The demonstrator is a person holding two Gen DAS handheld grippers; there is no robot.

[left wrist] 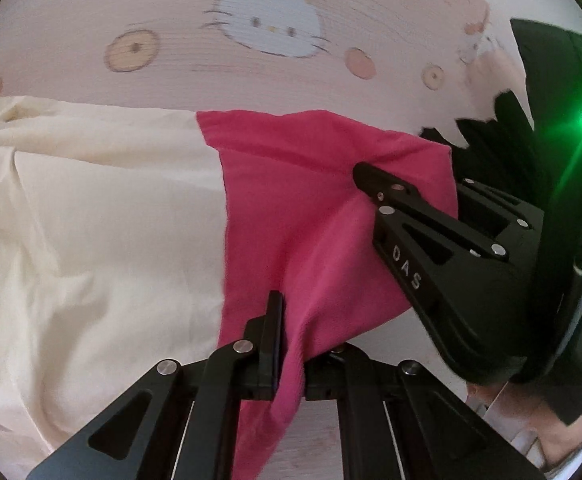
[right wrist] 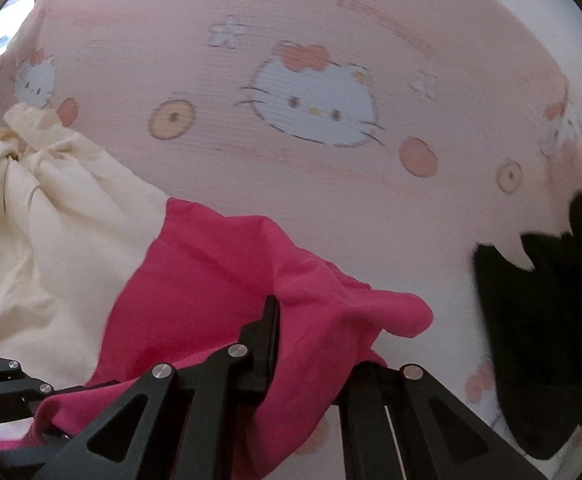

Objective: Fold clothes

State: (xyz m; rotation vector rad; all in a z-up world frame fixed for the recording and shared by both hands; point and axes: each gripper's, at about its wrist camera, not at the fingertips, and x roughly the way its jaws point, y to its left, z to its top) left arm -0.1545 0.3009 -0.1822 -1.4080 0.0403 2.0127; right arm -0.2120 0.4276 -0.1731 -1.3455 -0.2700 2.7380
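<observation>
Lying across a pink cartoon-cat bedsheet (left wrist: 195, 88): a garment with a cream part (left wrist: 103, 232) and a bright pink part (left wrist: 291, 200). Pinching a fold of the pink cloth in the left gripper (left wrist: 289, 344), jaws pressed together on it. Gripping another bunch of the same pink fabric in the right gripper (right wrist: 287, 344), likewise clamped shut. Resting near the sheet's right edge, well apart: a black cloth (right wrist: 543, 340).
</observation>
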